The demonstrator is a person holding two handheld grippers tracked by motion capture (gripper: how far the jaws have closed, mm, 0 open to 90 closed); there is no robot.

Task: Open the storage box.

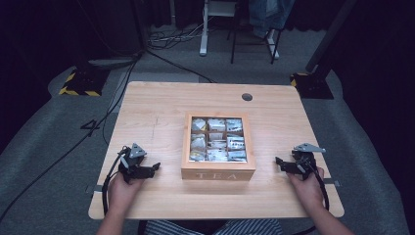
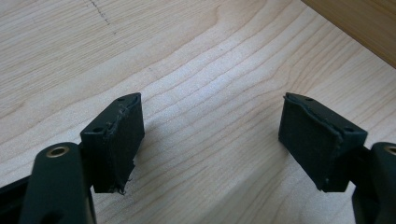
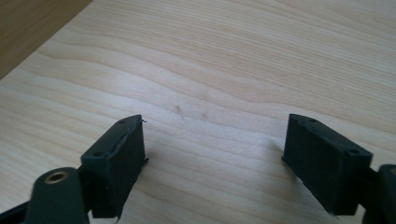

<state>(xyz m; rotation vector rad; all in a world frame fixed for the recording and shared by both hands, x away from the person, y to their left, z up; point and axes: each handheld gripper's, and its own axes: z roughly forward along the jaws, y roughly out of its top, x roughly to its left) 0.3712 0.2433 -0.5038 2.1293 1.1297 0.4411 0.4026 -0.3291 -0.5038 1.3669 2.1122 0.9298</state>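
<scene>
**Two open grippers flank one closed tea box**

We start at the left. Our left gripper [image 1: 142, 169] rests low on the surface [image 1: 161, 105], held in the left hand [image 1: 121, 188], its jaws spread wide with nothing between them. In the left gripper view the pads [image 2: 116, 140] stand apart over bare wood grain, and a darker wooden edge crosses the upper right corner, which we take to be the box.

At the middle sits the tea box [image 1: 218, 174], one in number, near our edge of the surface, its front marked TEA. Its lid looks shut, with a window pane; under it we count nine compartments in three rows of three, each holding tea bags. How many bags there are we cannot tell.

At the right, our right gripper [image 1: 288, 166] sits in the right hand [image 1: 306, 188], jaws likewise wide and empty. In the right gripper view the pads [image 3: 327, 163] frame plain wood, with a darker wooden edge at the upper left.

The relation that matters: the box lies between the two grippers, inward of each, and both point toward its side walls. Its longer side runs away from us. Both grippers stand close beside it, the left a little nearer, touching nothing. We judge the work not yet begun; the likely first move is on the lid.
</scene>
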